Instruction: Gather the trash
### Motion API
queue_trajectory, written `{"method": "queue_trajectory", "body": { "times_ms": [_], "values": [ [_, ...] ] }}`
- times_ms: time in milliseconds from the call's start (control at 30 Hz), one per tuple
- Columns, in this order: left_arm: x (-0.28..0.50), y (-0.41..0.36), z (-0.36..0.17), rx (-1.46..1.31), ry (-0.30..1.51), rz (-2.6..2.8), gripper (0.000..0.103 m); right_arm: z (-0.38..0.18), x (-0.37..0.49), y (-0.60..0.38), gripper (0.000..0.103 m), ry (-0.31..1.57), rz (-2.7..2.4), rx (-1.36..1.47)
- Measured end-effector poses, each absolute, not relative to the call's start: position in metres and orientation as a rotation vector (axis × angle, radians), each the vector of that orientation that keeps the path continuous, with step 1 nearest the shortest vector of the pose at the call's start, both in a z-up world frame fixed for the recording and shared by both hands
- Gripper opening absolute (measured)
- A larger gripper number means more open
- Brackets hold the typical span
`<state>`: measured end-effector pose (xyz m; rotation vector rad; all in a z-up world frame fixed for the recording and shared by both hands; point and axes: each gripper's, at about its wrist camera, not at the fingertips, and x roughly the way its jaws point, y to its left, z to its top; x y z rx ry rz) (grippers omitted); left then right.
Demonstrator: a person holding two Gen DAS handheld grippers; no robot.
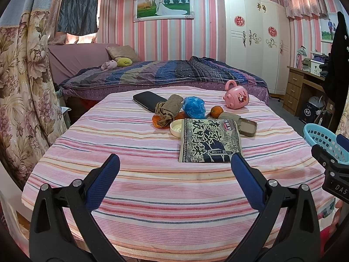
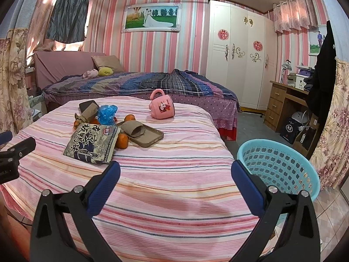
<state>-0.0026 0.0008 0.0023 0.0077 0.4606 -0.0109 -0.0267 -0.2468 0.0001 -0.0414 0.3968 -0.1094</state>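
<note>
i've got my left gripper point(image 1: 175, 163) and right gripper point(image 2: 175, 171) over the striped tablecloth point(image 1: 135, 196), fingers spread wide, nothing between them. the snack packet point(image 1: 210, 140) lies flat mid-table, touching the blue plastic bag point(image 1: 193, 107), crumpled paper point(image 1: 169, 110) and oranges point(image 1: 216, 111). the blue basket point(image 2: 279, 163) sits off the table's right edge.

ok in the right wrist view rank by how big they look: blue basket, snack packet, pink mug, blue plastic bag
1. blue basket, though it sits nearest the camera, which inflates it
2. snack packet
3. pink mug
4. blue plastic bag, close to the mug in apparent size, so that order is unsure
</note>
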Motion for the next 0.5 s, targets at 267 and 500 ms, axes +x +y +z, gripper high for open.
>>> {"method": "queue_trajectory", "body": {
  "times_ms": [267, 500],
  "values": [
    [-0.0026, 0.0006, 0.0023, 0.008, 0.460, -0.010, 0.098, -0.0007, -0.0266, -0.2468, 0.099, 0.396, -0.112, -0.045],
    [-0.0027, 0.0006, 0.0022, 0.009, 0.461, -0.011, 0.098, -0.0008, -0.0270, -0.2465, 0.099, 0.394, -0.113, -0.047]
  ]
}}
